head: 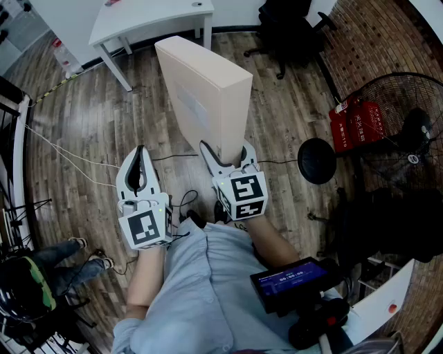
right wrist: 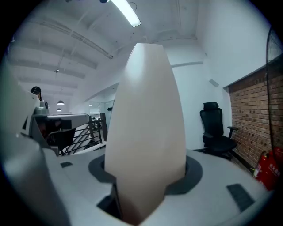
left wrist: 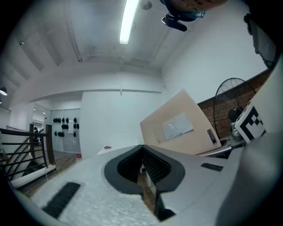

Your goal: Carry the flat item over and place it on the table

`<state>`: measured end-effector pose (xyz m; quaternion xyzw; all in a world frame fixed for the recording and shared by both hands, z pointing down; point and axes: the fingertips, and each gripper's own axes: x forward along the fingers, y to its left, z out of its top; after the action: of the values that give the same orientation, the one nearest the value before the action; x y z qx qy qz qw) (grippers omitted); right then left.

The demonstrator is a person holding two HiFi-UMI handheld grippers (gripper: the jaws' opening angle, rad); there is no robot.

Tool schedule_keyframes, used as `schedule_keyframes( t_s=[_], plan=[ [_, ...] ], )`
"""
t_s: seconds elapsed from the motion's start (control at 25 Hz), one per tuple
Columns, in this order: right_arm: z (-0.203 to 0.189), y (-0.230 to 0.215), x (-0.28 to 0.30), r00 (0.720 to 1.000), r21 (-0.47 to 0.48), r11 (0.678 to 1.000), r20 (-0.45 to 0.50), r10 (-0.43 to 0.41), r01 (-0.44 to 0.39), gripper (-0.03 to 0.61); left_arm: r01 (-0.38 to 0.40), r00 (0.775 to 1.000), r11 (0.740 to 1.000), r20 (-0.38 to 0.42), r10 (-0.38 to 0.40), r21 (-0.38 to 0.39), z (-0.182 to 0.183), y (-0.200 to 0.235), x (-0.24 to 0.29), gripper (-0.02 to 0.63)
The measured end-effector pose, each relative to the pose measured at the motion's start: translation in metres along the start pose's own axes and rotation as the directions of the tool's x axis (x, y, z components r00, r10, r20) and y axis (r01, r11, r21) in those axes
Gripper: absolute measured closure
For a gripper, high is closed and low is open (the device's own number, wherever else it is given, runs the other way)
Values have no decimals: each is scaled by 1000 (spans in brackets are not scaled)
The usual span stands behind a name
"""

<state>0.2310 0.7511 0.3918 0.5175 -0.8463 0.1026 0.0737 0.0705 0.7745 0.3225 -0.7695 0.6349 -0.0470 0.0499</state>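
A flat beige cardboard box (head: 201, 93) stands on edge in the air, held at its bottom end by my right gripper (head: 225, 153), whose jaws are shut on it. In the right gripper view the box (right wrist: 146, 132) fills the middle and rises between the two jaws. The left gripper view shows the box (left wrist: 183, 126) tilted at the right, with a white label on its face. My left gripper (head: 140, 155) hangs to the left of the box, shut with nothing in it. A white table (head: 149, 19) stands ahead at the far side of the wooden floor.
A black office chair (head: 291, 31) stands at the far right, beside a brick wall. Red fire extinguishers (head: 356, 121) and a black floor fan (head: 405, 121) are on the right. Cables run across the floor on the left, near a black railing (head: 10, 138).
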Motion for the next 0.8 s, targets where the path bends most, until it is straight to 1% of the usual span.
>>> schedule_keyframes(
  t_s=[0.24, 0.36, 0.6, 0.8],
  plan=[
    [0, -19, -1, 1000, -1, 1000, 5, 3, -3, 319, -8, 1000, 1000, -7, 8, 6, -1, -15, 9, 604],
    [-1, -25, -1, 1000, 6, 1000, 6, 19, -19, 318, -16, 1000, 1000, -17, 16, 5, -2, -21, 12, 604],
    [2, -42, 2, 999, -15, 999, 10, 40, -40, 311, -33, 999, 999, -28, 33, 1, -4, -36, 21, 604],
    [2, -54, 12, 999, 5, 999, 0, 35, -35, 310, -48, 998, 999, -37, 48, 3, -7, -34, 26, 604]
  ],
)
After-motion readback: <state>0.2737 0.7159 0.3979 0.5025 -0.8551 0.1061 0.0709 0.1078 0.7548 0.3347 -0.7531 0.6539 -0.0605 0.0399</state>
